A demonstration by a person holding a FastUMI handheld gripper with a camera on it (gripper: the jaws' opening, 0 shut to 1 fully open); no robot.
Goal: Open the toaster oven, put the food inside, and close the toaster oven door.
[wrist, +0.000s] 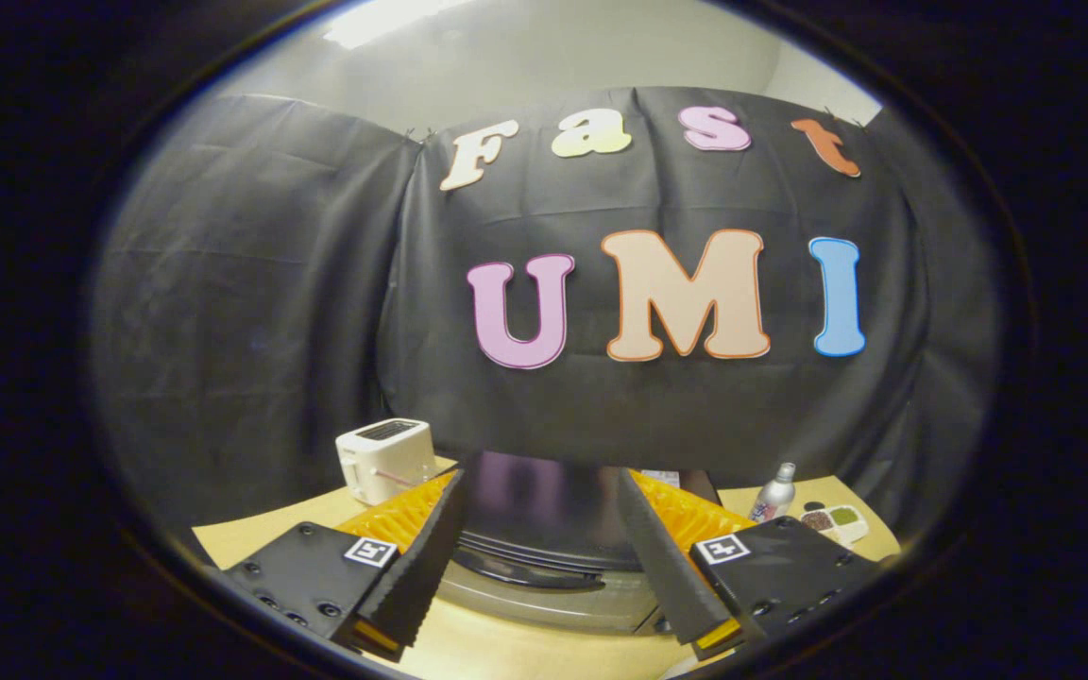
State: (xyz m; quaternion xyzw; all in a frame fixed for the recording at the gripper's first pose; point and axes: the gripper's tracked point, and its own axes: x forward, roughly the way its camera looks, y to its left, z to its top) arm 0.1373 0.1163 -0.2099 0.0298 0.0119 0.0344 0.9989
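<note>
The toaster oven (544, 515) stands right in front of me on the wooden table (251, 538), seen from above. Its dark glossy top lies between my fingers. A black curved handle bar (525, 565) runs across its near side, with a silver front panel (544, 597) just below it. My gripper (542, 479) is open, its two black ribbed fingers (421, 557) spread wide to either side of the oven top, with nothing gripped. The fingers hang above the oven and do not touch it. Whether the door is shut I cannot tell from this angle.
A white slot toaster (385, 460) stands on the table beyond the left finger. Beyond the right finger are a small silver bottle (774, 493) and a little tray of seasonings (837, 519). The black cloth wall closes off the back.
</note>
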